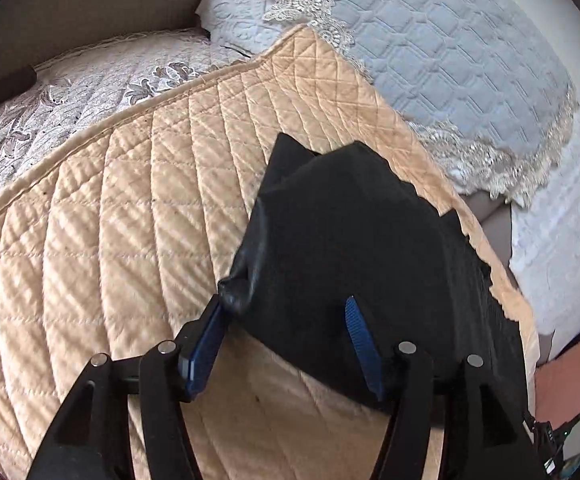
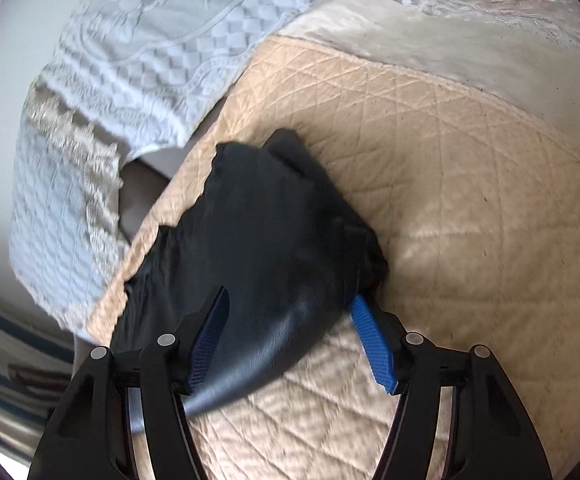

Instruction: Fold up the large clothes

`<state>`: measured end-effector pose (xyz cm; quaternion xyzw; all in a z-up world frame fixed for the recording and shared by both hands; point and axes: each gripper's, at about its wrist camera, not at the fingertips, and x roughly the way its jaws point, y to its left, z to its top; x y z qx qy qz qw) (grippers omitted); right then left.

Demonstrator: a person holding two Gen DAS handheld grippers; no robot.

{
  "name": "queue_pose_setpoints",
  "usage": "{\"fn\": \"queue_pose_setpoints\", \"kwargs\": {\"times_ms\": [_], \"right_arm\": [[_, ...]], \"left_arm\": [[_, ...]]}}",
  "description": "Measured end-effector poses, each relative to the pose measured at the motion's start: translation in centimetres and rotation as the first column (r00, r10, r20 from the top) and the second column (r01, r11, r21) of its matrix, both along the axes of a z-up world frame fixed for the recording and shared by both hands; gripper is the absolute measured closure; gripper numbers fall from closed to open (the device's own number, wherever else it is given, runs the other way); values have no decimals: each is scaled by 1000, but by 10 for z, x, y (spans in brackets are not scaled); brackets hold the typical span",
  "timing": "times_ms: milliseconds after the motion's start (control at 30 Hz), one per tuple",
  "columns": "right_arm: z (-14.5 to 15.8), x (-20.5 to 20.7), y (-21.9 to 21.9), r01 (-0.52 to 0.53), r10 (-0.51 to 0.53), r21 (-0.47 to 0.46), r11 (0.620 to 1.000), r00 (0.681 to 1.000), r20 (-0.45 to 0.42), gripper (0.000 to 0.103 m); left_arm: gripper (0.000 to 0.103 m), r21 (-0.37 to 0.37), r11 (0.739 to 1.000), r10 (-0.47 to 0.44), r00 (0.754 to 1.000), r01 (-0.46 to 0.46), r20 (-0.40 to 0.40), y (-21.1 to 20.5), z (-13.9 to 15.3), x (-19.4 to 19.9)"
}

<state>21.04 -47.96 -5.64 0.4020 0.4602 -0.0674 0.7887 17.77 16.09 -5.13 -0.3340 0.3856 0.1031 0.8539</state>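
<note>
Both claws, left and right, spread over black garment (on beige quilt)

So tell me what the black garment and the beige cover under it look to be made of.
Black garment: looks like smooth leather or faux leather, faintly glossy; grey sheen runs along its folds. Which one, unclear.
Beige cover: looks like quilted, padded fabric with a satin-like sheen; diamond stitching and puffed cells show.

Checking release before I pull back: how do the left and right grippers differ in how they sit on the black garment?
The left gripper has the black garment bunched against one blue pad; the right gripper straddles a smoother fold. Both stand open, pressing nothing, over the beige quilt.
</note>
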Motion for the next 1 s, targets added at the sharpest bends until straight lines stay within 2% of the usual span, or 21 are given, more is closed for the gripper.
{"fn": "queue_pose_setpoints", "kwargs": {"times_ms": [167,267,333,367,400,433,467,633,700,767,933,1000], "right_arm": [[-3,3,-2,57,-57,-13,998,998,3,39],[-6,5,-2,94,-95,-19,995,995,-18,40],[-6,9,-2,117,-121,-58,991,991,-64,63],[-6,10,-3,121,-127,-72,990,988,-85,71],[-5,10,-5,123,-128,-62,990,988,-87,78],[-1,9,-6,119,-124,-59,991,989,-84,81],[3,8,-6,111,-116,-65,992,990,-81,84],[40,-18,1,59,-61,-74,996,998,-33,86],[53,-38,2,51,-54,-72,996,998,-28,86],[60,-61,1,48,-50,-61,997,998,-32,86],[67,-115,-2,57,-61,-50,997,996,-70,86],[67,-130,-7,77,-80,-36,996,994,-81,86]], "left_arm": [[41,50,998,23,999,-24,23,2,-4,6],[45,117,993,29,1000,-30,6,-1,-4,13],[56,174,984,36,999,-33,-16,-5,-3,18],[59,199,980,38,999,-32,-26,-7,-2,20],[69,221,975,42,998,-33,-36,-8,0,22],[77,237,971,44,998,-33,-41,-8,2,23],[80,247,969,37,998,-24,-49,-7,6,24],[88,266,963,-25,999,30,-21,-5,33,6],[94,278,959,-48,999,46,0,-4,44,-12],[94,277,959,-70,997,64,15,-3,51,-34],[95,268,957,-116,993,113,-5,-8,47,-84],[95,233,966,-112,994,110,-7,-10,43,-103]]}}
